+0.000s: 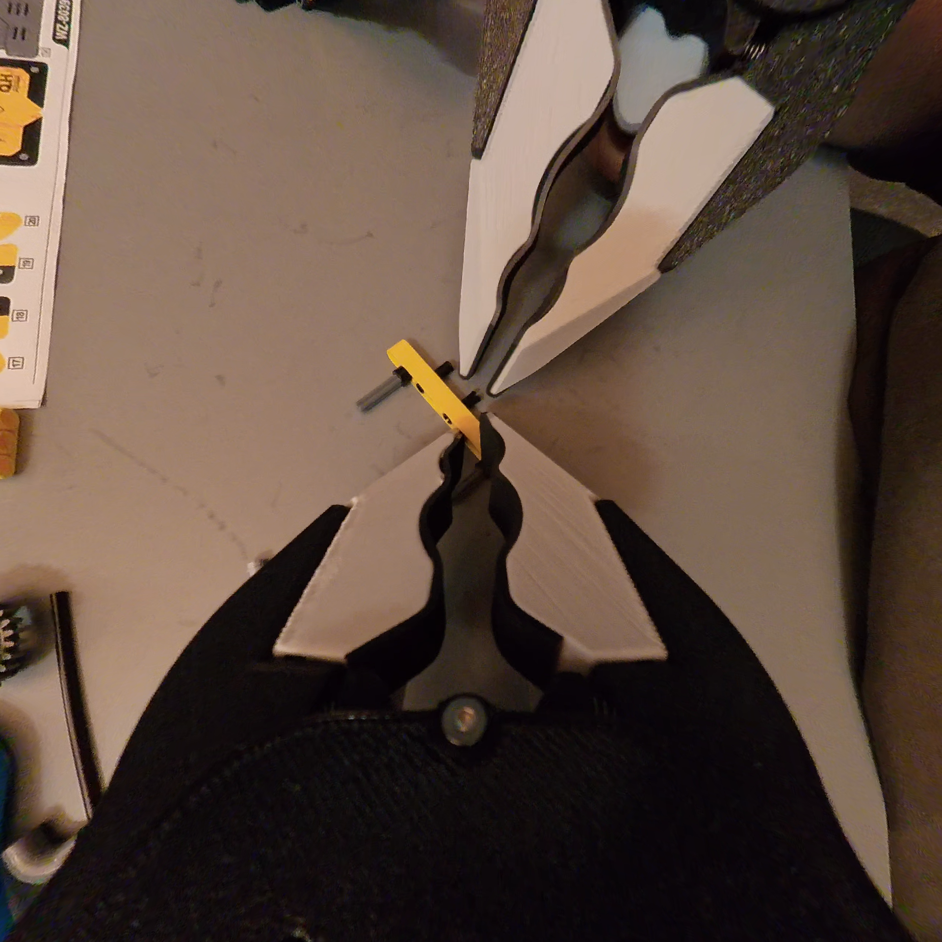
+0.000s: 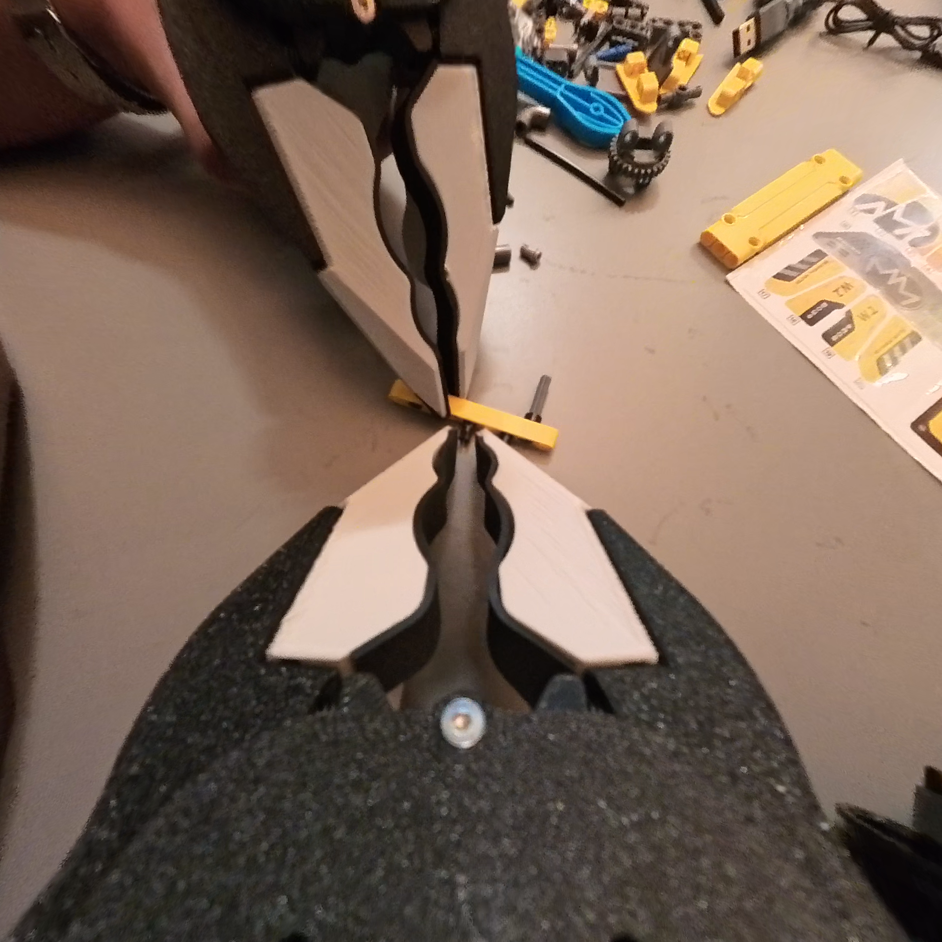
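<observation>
Grey table (image 2: 662, 459): left gripper (image 1: 471, 443) clamps yellow beam (image 1: 433, 390); right gripper (image 2: 464, 436) pinches its black pin (image 2: 465, 433).

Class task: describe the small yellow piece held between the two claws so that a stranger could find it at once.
Start at the grey tabletop where the left claw and the right claw meet tip to tip. Between them sits a flat yellow plastic beam with black pins and a grey axle through it. Unlike the wider yellow ribbed panel beside the sticker sheet, it is thin and gripped.

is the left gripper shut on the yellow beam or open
Shut: the left gripper has its tips pinched on one end of the yellow beam, held clear of the table.
</observation>
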`<act>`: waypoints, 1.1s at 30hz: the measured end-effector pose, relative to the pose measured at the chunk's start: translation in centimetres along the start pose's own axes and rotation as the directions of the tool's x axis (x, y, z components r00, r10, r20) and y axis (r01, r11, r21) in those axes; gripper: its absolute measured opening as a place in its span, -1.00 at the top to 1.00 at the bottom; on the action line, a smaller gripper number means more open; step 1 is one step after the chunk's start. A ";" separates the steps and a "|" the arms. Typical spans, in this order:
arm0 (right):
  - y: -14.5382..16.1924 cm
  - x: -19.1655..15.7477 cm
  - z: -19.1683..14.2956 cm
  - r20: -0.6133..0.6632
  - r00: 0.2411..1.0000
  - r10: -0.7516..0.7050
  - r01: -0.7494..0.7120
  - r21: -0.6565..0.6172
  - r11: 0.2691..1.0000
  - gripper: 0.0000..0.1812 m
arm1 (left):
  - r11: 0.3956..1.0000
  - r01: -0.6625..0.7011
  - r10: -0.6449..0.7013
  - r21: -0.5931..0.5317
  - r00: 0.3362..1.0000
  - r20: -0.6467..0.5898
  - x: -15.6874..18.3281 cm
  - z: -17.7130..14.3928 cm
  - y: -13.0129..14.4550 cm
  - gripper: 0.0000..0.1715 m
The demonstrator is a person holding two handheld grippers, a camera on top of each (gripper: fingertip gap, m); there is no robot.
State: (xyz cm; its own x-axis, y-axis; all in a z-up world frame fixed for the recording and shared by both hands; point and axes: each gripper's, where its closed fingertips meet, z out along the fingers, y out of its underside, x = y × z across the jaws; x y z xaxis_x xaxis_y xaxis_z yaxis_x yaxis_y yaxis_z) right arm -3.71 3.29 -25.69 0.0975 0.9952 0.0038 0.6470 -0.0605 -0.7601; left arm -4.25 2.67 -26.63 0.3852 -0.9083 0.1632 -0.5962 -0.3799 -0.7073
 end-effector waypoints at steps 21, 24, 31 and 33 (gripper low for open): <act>-5.0 3.1 -5.5 -0.176 0.983 0.052 0.009 0.326 0.945 0.86 | 1.000 -0.002 0.002 0.004 1.000 0.000 0.0 0.0 0.0 0.92; -4.9 3.2 -5.5 -0.175 0.983 0.058 0.003 0.329 0.944 0.86 | 1.000 -0.001 0.001 0.005 1.000 -0.001 0.0 0.0 0.0 0.91; -4.8 3.3 -5.3 -0.171 0.983 0.063 -0.005 0.324 0.946 0.84 | 1.000 0.006 -0.006 0.010 1.000 -0.008 0.0 0.0 0.0 0.91; -4.8 3.3 -5.3 -0.170 0.983 0.062 -0.004 0.323 0.947 0.84 | 1.000 0.008 -0.008 0.012 1.000 -0.010 0.0 0.0 0.0 0.92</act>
State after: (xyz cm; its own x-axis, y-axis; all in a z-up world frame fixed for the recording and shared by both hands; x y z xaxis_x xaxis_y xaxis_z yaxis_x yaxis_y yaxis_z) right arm -2.49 6.43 -18.62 0.2649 0.9619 0.0673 0.3680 -0.0364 -0.9291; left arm -4.23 2.69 -26.62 0.3830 -0.9070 0.1752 -0.5848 -0.3849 -0.7141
